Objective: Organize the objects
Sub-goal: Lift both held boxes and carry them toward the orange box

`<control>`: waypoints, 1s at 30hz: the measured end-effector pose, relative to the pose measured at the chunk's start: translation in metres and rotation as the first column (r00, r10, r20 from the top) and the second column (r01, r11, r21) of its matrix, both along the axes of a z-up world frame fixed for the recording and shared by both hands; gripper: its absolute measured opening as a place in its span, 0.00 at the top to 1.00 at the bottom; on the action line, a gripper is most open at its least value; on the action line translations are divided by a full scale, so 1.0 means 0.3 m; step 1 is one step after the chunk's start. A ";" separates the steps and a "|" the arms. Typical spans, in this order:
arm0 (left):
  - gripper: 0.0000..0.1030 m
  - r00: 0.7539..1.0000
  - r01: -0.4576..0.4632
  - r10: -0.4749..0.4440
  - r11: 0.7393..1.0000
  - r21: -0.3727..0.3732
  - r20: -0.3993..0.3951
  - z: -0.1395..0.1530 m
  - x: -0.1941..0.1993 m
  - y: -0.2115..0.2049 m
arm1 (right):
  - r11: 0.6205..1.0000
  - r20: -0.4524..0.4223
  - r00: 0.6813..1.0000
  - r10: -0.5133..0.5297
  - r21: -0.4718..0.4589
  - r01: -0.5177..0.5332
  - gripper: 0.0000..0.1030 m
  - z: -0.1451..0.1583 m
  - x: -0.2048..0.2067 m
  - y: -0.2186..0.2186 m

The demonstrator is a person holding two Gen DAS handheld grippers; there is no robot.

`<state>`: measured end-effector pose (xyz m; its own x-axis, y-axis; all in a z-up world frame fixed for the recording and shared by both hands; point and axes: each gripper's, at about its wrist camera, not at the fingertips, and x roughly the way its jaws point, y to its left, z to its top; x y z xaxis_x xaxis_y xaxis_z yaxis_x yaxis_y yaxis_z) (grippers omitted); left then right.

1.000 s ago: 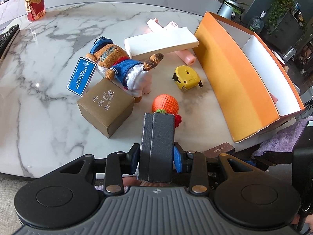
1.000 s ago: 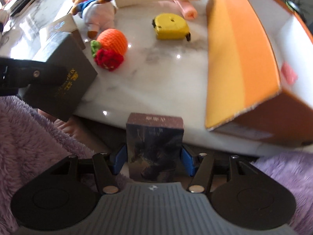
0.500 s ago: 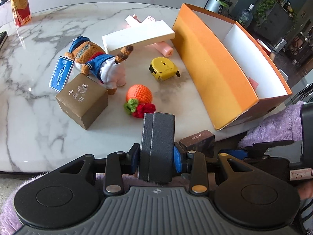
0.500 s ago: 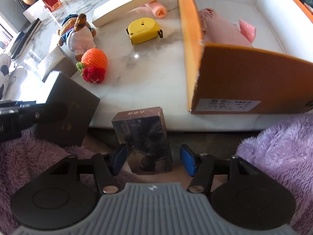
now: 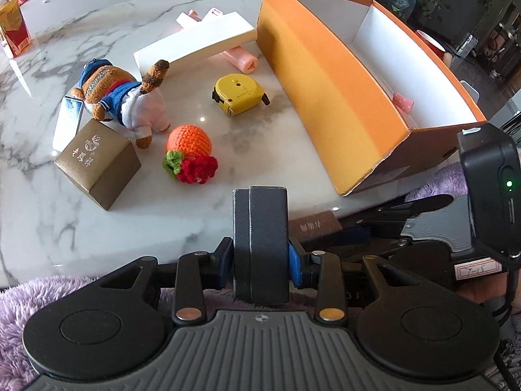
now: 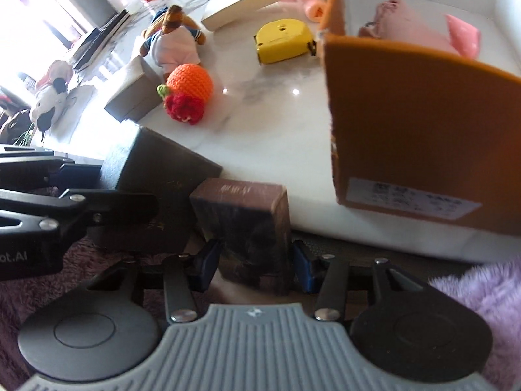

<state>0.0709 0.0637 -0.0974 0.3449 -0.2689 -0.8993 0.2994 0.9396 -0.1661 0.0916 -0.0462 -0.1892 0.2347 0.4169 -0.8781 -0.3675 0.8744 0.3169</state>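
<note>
The left gripper (image 5: 260, 254) is clenched on a dark grey box (image 5: 260, 244), held upright between its fingers (image 5: 224, 259) at the near edge of the marble bench (image 5: 228, 176). The right gripper (image 6: 257, 260) has a dark brown box (image 6: 250, 224) between its fingers (image 6: 210, 259); the picture is blurred, so I cannot tell whether the pads press it or stand slightly off. Ahead of the left fingers lie a knitted orange (image 5: 189, 150), a yellow tape measure (image 5: 239, 94), a plush bear (image 5: 127, 101) and a tan box (image 5: 97, 163). Ahead and right of both sits the orange box (image 5: 332, 75), with pink things (image 6: 420, 32) inside.
</note>
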 end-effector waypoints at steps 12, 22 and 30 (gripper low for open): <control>0.63 1.000 -0.016 0.013 0.992 0.123 0.025 0.009 -0.003 -0.042 | 0.996 0.037 0.996 0.078 0.044 -0.080 0.78 -0.006 -0.036 0.001; 0.62 0.999 0.017 -0.022 0.981 0.193 0.023 -0.008 -0.009 -0.076 | 0.988 0.104 0.983 0.151 -0.013 -0.151 0.67 -0.020 -0.031 0.014; 0.63 0.999 0.028 -0.034 0.980 0.195 0.027 -0.010 -0.012 -0.081 | 0.981 0.097 0.976 0.194 0.005 -0.195 0.50 -0.061 -0.012 0.000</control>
